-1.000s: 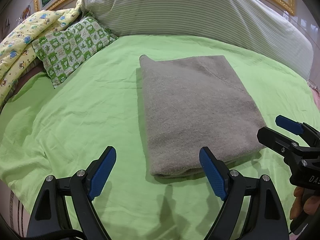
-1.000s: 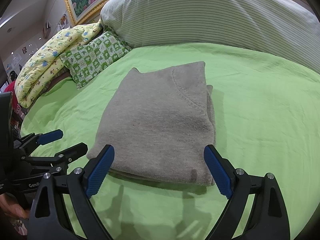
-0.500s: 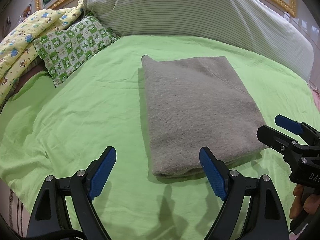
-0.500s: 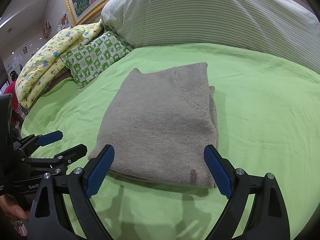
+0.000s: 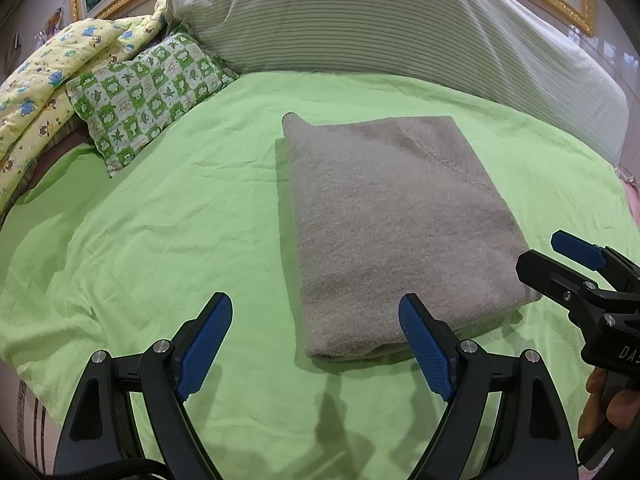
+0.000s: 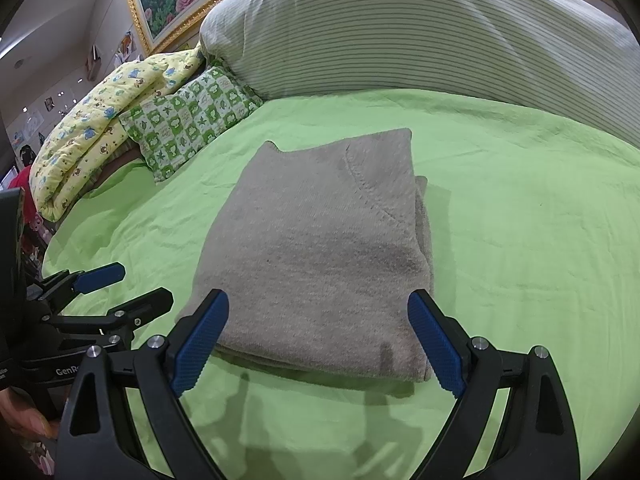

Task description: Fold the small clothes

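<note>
A grey knitted garment (image 5: 396,224) lies folded into a neat rectangle on the green bed sheet (image 5: 168,232); it also shows in the right wrist view (image 6: 320,256). My left gripper (image 5: 316,344) is open and empty, just short of the garment's near left corner. My right gripper (image 6: 318,340) is open and empty, hovering at the garment's near edge without touching it. Each gripper also appears in the other's view: the right one (image 5: 560,256) and the left one (image 6: 120,284).
A large striped pillow (image 5: 392,28) lies across the head of the bed. A green checked pillow (image 5: 148,96) and a yellow printed quilt (image 5: 48,80) sit at the far left. A gold picture frame (image 6: 160,12) hangs behind.
Both grippers have drifted slightly; the garment sits a touch lower and further right in the views. Nothing was taken hold of or let go.
</note>
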Available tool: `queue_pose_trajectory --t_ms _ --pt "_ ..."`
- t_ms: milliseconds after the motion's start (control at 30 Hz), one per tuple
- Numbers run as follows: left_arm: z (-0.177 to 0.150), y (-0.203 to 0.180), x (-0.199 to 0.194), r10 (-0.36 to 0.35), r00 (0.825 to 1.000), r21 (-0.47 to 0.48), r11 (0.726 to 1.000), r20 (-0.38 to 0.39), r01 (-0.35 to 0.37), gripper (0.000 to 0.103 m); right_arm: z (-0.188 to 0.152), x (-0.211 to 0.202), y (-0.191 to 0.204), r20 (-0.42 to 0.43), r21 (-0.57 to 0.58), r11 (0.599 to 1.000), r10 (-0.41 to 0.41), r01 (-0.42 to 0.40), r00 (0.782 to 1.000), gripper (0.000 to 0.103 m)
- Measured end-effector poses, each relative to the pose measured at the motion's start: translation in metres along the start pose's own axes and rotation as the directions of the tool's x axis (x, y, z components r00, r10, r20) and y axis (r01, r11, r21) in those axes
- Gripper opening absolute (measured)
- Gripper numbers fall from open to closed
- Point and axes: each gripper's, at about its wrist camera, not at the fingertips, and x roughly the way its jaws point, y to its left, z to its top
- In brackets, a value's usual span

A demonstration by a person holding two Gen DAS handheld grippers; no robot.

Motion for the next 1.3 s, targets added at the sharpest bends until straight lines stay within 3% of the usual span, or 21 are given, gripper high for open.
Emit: queue_pose_trajectory --t_ms 1300 --pt "0.005 -0.0077 -0.0014 0.001 1.0 0.002 1.0 0.007 -0.001 0.086 0.0043 0.0003 -0.0042 0.013 0.008 1.0 0.005 -0.005 1.0 0.091"
